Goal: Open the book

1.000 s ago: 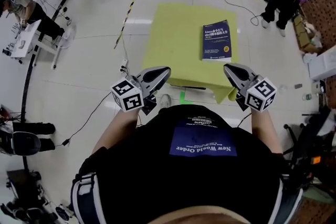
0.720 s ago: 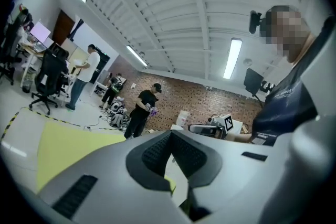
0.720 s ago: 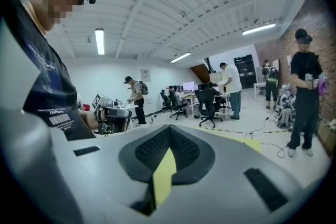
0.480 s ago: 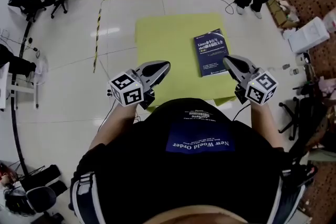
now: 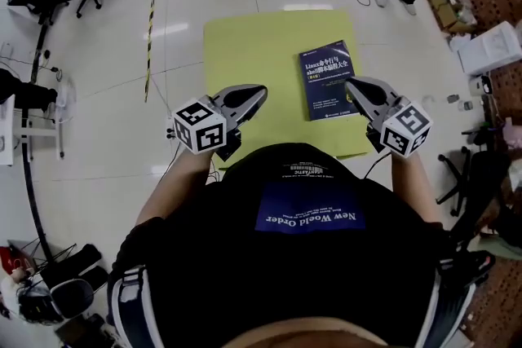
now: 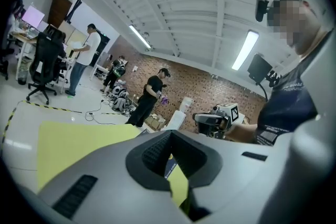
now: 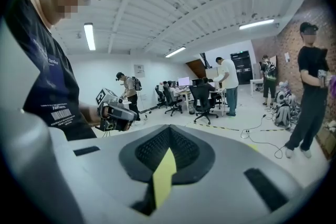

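Closing in since a second ago on closed book (image 5: 330, 80), lying on right half of yellow mat (image 5: 253, 53), long axis running away. Keeping both jaws shut, empty; right gripper (image 5: 351, 84) sitting just beside it, left gripper (image 5: 261, 91) farther off.

Blue book cover (image 5: 330, 84) — "Linux", "shell" among Chinese characters, black shirt (image 5: 310, 218) — "New World Order", upside down

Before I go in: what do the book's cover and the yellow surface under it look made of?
Book: likely a paperback, dark blue printed card cover, lying thin and flat; gloss can't be told. Yellow surface: probably matte cloth or sheet, showing no glare, unlike the shiny floor around it.
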A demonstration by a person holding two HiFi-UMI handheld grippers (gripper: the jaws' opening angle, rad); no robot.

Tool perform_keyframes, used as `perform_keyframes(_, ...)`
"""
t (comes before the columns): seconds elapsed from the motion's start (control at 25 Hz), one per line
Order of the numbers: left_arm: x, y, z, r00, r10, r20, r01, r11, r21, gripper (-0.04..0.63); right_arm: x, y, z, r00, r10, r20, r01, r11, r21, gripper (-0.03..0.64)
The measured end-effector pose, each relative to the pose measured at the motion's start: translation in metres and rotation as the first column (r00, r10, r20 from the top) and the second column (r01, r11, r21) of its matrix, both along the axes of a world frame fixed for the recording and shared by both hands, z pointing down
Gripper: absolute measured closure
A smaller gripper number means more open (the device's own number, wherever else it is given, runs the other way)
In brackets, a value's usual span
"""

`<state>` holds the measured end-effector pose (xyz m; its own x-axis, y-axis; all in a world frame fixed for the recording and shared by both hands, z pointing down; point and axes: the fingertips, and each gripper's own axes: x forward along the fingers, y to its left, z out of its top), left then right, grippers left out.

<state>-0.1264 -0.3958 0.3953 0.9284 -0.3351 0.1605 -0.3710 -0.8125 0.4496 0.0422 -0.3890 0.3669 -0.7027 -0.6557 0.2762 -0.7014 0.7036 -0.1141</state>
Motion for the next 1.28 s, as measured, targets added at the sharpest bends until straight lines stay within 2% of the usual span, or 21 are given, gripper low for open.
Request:
perform_keyframes(0.24, 0.074, -0.017, 0.011, 0.992, -0.059, 0.115, 0.061, 0.998, -0.010, 0.591, 0.064, -0.026, 0.006, 0.994, -0.083, 0.075, 0.084, 0.996, -0.006, 0.629)
perform_keyframes(0.44, 0.125, -0.037, 0.050, 0.977, -0.054, 0.208, 0.079, 0.991, -0.110, 0.591, 0.104, -0.038, 0.028, 0.990, -0.077, 0.117, 0.080, 0.997, -0.024, 0.629)
perform_keyframes(0.6, 0.164, -0.059, 0.087, 0.942, -0.037, 0.333, 0.104, 0.977, -0.187, 0.591, 0.130, -0.032, 0.043, 0.988, -0.038, 0.149, 0.044, 0.998, -0.037, 0.629)
perform_keyframes(0.68, 0.189, -0.079, 0.109, 0.919, -0.017, 0.394, 0.125, 0.960, -0.251, 0.591, 0.149, -0.030, 0.049, 0.984, -0.011, 0.177, 0.019, 0.999, -0.039, 0.629)
perform_keyframes(0.72, 0.203, -0.092, 0.121, 0.908, -0.007, 0.418, 0.144, 0.944, -0.296, 0.591, 0.160, -0.031, 0.053, 0.981, 0.000, 0.194, 0.008, 0.999, -0.042, 0.629)
perform_keyframes(0.8, 0.230, -0.119, 0.148, 0.882, 0.007, 0.471, 0.202, 0.897, -0.393, 0.591, 0.182, -0.037, 0.062, 0.973, 0.028, 0.228, -0.015, 0.998, -0.055, 0.629)
perform_keyframes(0.88, 0.251, -0.140, 0.176, 0.843, 0.023, 0.537, 0.265, 0.852, -0.452, 0.549, 0.202, -0.041, 0.071, 0.965, 0.060, 0.254, -0.044, 0.997, -0.068, 0.629)
perform_keyframes(1.0, 0.270, -0.145, 0.215, 0.756, 0.043, 0.653, 0.350, 0.816, -0.459, 0.453, 0.224, -0.027, 0.082, 0.950, 0.101, 0.295, -0.084, 0.994, -0.071, 0.629)
perform_keyframes(1.16, 0.288, -0.141, 0.260, 0.624, 0.040, 0.780, 0.450, 0.798, -0.401, 0.363, 0.251, -0.006, 0.105, 0.934, 0.133, 0.333, -0.114, 0.991, -0.074, 0.629)
perform_keyframes(1.28, 0.306, -0.137, 0.280, 0.523, 0.027, 0.852, 0.494, 0.805, -0.329, 0.285, 0.279, 0.003, 0.120, 0.927, 0.161, 0.338, -0.144, 0.987, -0.074, 0.629)
